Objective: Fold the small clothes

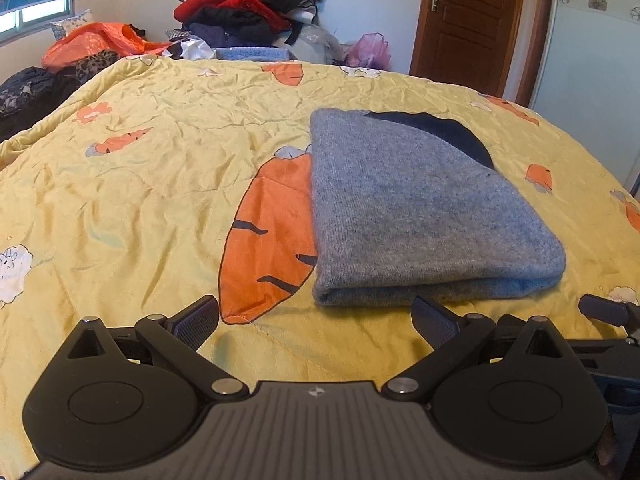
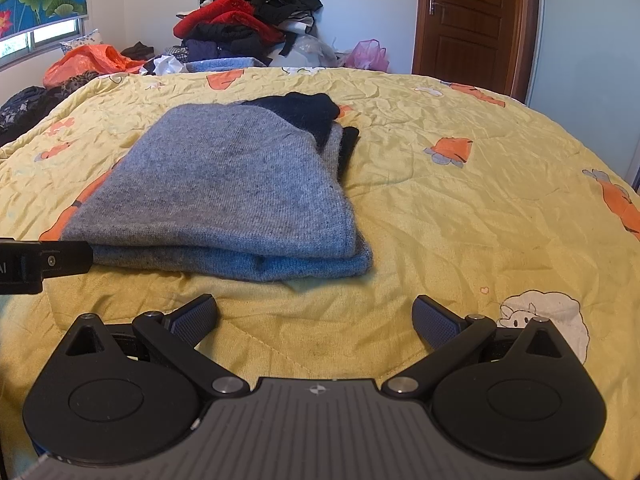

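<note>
Your grey sweater [image 1: 420,216] sits folded into a neat block on the yellow carrot quilt [image 1: 140,184], with a dark navy bit [image 2: 304,114] poking out at its far end. Looks pretty much done to me. Just short of the sweater's near edge, your left gripper [image 1: 316,320] and right gripper [image 2: 315,318] both hang spread wide, holding nothing, probably backed off so the fold stays put. Way beyond the sweater, the unsorted clothes heap [image 2: 248,20] is likely next.
</note>
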Demonstrator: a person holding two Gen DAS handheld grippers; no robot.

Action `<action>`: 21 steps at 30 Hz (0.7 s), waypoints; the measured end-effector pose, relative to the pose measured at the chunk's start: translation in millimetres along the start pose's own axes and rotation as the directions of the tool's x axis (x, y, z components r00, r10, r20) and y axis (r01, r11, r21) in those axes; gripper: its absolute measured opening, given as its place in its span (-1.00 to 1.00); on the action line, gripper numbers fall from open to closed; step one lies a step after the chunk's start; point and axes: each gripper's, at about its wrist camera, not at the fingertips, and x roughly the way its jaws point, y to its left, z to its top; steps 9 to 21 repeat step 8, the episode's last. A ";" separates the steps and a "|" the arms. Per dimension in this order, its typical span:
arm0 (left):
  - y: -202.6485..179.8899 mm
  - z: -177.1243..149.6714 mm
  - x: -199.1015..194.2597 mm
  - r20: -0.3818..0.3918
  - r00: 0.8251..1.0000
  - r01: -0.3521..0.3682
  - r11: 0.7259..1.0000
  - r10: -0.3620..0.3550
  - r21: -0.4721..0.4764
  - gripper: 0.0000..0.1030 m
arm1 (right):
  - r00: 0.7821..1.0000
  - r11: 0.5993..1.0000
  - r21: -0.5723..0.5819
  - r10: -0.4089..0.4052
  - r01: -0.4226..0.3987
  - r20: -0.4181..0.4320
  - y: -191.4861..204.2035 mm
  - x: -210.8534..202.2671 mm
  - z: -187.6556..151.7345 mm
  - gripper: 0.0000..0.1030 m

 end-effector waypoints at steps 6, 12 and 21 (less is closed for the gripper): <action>-10.3 -5.6 -39.0 0.178 0.984 -0.037 0.995 0.020 0.093 1.00 | 0.998 0.995 0.092 0.041 -0.046 0.057 -17.8 -19.9 7.4 0.98; -2.4 1.4 -45.6 0.182 0.983 -0.026 0.994 0.007 0.105 1.00 | 0.988 0.983 0.160 0.072 -0.094 0.138 -36.9 -38.4 17.1 0.99; -2.4 1.4 -45.6 0.182 0.983 -0.026 0.994 0.007 0.105 1.00 | 0.988 0.983 0.160 0.072 -0.094 0.138 -36.9 -38.4 17.1 0.99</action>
